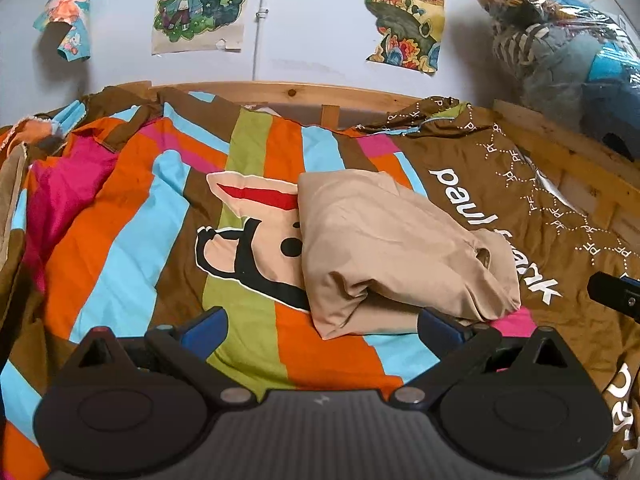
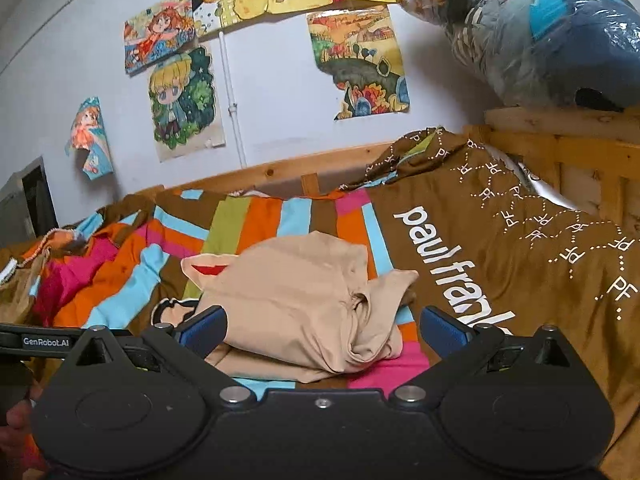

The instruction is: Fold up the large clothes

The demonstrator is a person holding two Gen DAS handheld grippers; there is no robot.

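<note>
Beige folded garment (image 1: 400, 248) on striped bedspread (image 1: 120, 240), both grippers' fingers (image 1: 206, 326) (image 2: 206, 326) level, spread wide, empty.

Soft, even daylight is filling both views with only faint shadows lying under the folded beige garment (image 1: 384, 248), glare is glinting off the plastic bag (image 1: 560, 40) at far right, and fisheye distortion is bending the bed frame (image 2: 280, 168) and darkening the corners, while focus is staying fairly sharp throughout.
</note>
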